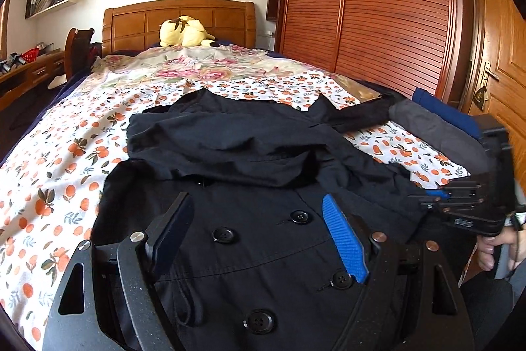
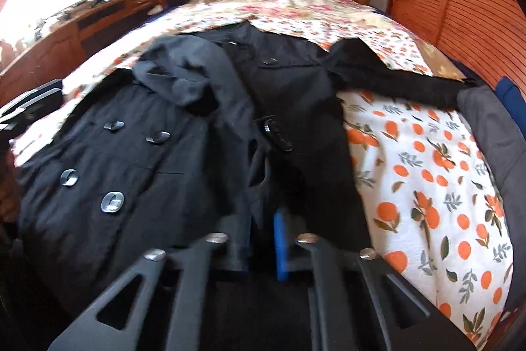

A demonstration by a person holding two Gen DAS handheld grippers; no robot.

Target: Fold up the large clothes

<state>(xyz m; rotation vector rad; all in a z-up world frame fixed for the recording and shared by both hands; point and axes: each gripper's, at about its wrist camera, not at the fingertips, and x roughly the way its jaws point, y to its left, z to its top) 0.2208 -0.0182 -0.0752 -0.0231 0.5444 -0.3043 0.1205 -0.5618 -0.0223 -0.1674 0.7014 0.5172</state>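
A large black double-breasted coat (image 1: pixel 250 147) lies buttons-up on the orange-print bedsheet (image 1: pixel 59 160), one sleeve (image 1: pixel 358 114) stretched to the right and the other folded over its chest. My left gripper (image 1: pixel 258 199) hovers open just above the coat's buttoned front, nothing between its fingers. At the coat's right edge a hand (image 1: pixel 493 247) holds my right gripper (image 1: pixel 427 199). In the right wrist view the right gripper (image 2: pixel 261 229) is shut on a fold of the coat (image 2: pixel 138 160) at its front edge, beside the blue pad (image 2: pixel 281 242). The left gripper (image 2: pixel 31 104) shows at that view's left border.
A yellow plush toy (image 1: pixel 185 32) rests by the wooden headboard (image 1: pixel 179 22). Grey cloth (image 1: pixel 437 134) and blue cloth (image 1: pixel 440 107) lie along the bed's right edge, next to a slatted wardrobe (image 1: pixel 368 5) and a door (image 1: pixel 503 61). A wooden desk (image 2: pixel 65 32) runs along the bed's left side.
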